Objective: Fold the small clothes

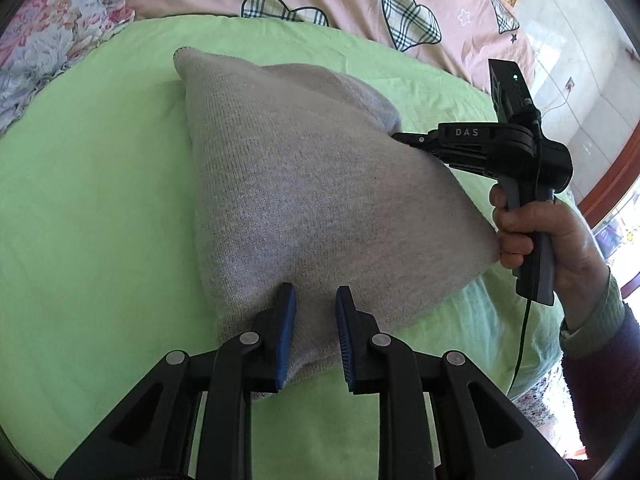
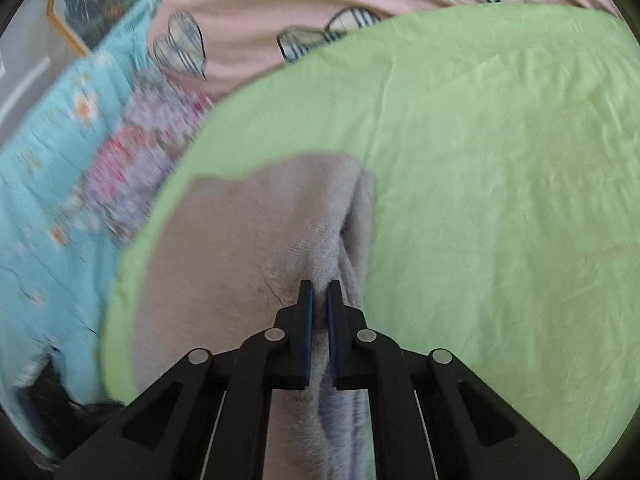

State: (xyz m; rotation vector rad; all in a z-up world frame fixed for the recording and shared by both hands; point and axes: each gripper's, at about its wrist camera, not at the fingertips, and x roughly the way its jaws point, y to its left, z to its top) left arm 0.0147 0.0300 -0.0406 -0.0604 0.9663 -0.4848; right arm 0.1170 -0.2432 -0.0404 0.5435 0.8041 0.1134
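Grey knit garment (image 1: pixel 304 184) lies on the green sheet (image 1: pixel 100 200); right gripper (image 2: pixel 319 300), at 3 o'clock, pinches its edge, left gripper (image 1: pixel 316 312), at 6 o'clock, stands released, so the fold should travel with that edge taut.

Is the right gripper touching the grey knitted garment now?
Touching. In the right wrist view the right gripper has its jaws shut on a pinched fold of the grey knitted garment, with cloth squeezed between the pads.
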